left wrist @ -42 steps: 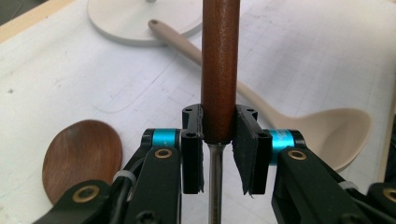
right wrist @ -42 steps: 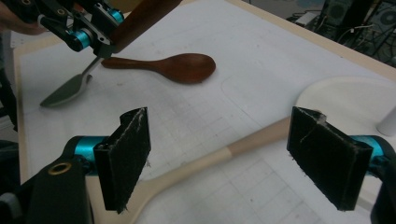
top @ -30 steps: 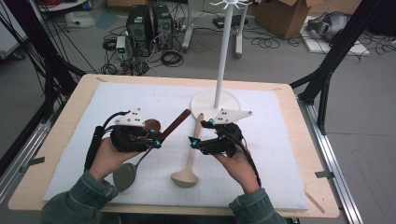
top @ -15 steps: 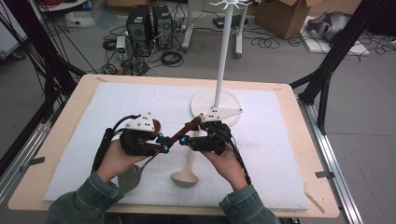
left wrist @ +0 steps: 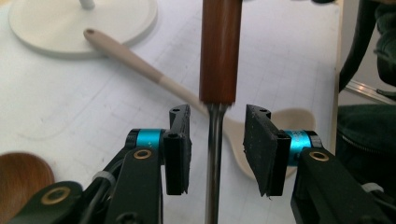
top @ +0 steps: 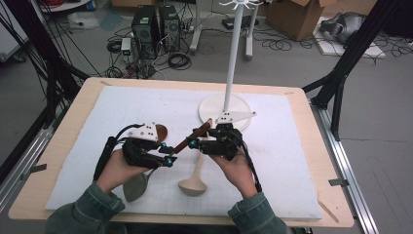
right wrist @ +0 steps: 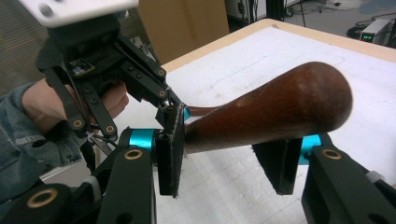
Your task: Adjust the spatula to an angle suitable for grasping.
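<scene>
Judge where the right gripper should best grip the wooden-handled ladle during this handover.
Probably on the thick wooden handle, coming in from its rounded free end, jaws on either side. The right gripper, which has just been closing, already brackets it there; the thin metal shaft sits between the left gripper's just-opened jaws.

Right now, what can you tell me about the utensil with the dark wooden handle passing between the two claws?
The wooden-handled utensil has a glossy red-brown handle with a rounded butt end, joined to a thin metal shank. It hangs above the white mat, slanting up toward the stand. The left claw straddles the shank, pads apart from it, having just been opening. The right claw has been closing around the handle; its left pad touches the wood. The head is hidden under the left hand.
</scene>
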Demonstrator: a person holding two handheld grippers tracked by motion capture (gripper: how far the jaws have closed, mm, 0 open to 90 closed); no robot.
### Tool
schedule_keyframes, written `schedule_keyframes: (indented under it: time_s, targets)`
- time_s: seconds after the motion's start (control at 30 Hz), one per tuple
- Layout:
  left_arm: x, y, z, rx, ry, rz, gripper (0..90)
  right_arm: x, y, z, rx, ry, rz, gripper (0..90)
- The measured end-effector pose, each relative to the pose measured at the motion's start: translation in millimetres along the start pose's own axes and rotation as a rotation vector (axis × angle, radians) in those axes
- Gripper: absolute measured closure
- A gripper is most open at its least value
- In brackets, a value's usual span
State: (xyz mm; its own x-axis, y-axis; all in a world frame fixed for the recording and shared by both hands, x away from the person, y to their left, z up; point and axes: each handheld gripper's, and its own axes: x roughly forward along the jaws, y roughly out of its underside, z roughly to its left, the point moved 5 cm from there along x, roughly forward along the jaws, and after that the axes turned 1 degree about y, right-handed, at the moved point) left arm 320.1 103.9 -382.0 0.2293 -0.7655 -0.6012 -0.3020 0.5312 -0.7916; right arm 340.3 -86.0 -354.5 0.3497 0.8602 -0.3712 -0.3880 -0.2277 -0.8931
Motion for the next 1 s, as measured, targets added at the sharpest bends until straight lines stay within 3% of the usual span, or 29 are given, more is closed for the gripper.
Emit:
schedule_keyframes:
  time_s: [0.3,0.43,0.53,0.77,1.0]
  targets:
    - [-6.8,35.7,7.5,-0.017,0.022,0.076,64.9,0.0,-1.9,1.8,-0.007,-0.006,-0.001,55.5]
    - [-5.9,41.7,8.5,-0.016,0.027,0.097,74.9,0.7,-5.5,4.4,-0.017,-0.005,0.002,55.8]
    - [-5.8,38.2,6.0,-0.007,0.042,0.082,82.7,2.2,-9.0,6.2,-0.02,-0.005,-0.002,56.0]
    - [-5.1,30.2,5.1,0.014,0.026,0.063,83.6,3.5,-15.2,8.7,-0.011,-0.01,-0.035,57.1]
    - [-2.5,13.6,2.9,0.037,-0.002,0.019,83.7,12.6,-18.2,17.4,-0.028,-0.027,-0.018,58.1]
